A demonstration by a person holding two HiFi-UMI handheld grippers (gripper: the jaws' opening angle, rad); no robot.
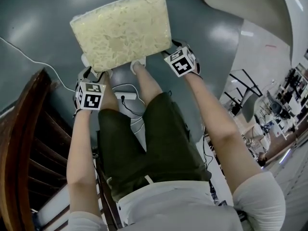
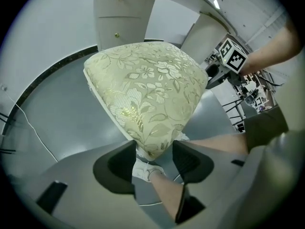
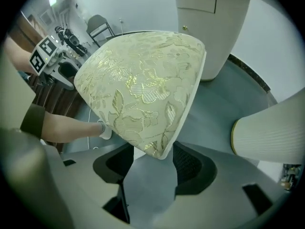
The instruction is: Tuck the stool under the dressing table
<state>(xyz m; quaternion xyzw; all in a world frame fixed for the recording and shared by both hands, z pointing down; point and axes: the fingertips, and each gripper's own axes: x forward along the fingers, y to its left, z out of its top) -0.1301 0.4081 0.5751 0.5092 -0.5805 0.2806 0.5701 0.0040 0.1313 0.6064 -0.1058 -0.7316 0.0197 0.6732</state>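
Stool [image 1: 122,30], cream brocade seat, stands on the glossy grey floor [image 1: 43,18]. Left gripper [image 1: 94,73] and right gripper [image 1: 175,47] each straddle a near seat corner, jaws wide, unclamped. Beyond both grippers rises the white dressing table [image 2: 126,13].

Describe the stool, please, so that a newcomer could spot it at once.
On the grey floor, in front of the cream dressing table with gold knobs, stands the stool. Its padded seat in pale gold floral fabric sets it apart from the dark wooden furniture nearby.
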